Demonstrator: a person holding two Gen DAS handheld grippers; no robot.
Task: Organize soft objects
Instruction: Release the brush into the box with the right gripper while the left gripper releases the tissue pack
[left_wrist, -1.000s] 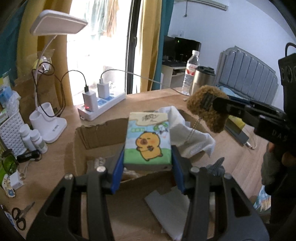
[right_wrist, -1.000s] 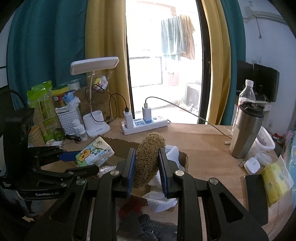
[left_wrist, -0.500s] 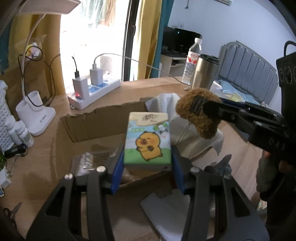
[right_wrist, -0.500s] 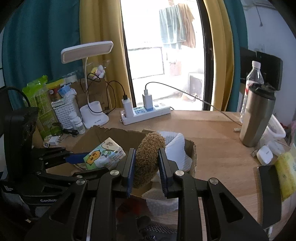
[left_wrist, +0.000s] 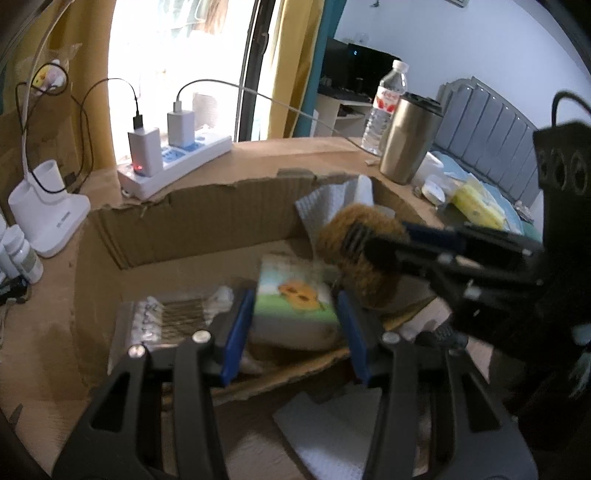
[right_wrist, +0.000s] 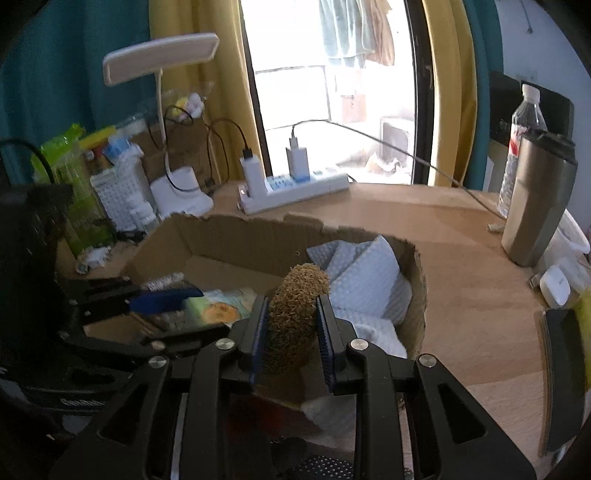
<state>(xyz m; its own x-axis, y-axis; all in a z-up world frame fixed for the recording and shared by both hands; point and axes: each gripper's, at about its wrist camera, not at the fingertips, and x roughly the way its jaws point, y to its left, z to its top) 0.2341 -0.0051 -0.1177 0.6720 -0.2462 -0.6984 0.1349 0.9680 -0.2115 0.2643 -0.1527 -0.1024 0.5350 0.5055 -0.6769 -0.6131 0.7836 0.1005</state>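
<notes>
Left wrist view shows what has changed over the last second: both hands have come down toward the cardboard box (left_wrist: 207, 218), and the left gripper (left_wrist: 295, 321) has just been opening, with the tissue pack (left_wrist: 295, 302) between its 2 blue pads. A second ago the pack stood upright in a firm clamp; now it is blurred, lies tilted away over the box floor, and a thin gap shows at each pad, so the jaws stand apart and no longer press it. My reading is that the pack is being released into the box, so this item is nearly placed.

Right wrist view shows the right gripper (right_wrist: 291, 332) clamped on the brown plush toy (right_wrist: 295, 314), pads squeezing its 2 sides. The toy hangs over the near edge of the box, just beside the white cloth (right_wrist: 365, 273) piled in the box's right end, and close to the tissue pack. It looks next in line for release. A clear packet (left_wrist: 162, 317) lies on the box floor left of the pack.
</notes>
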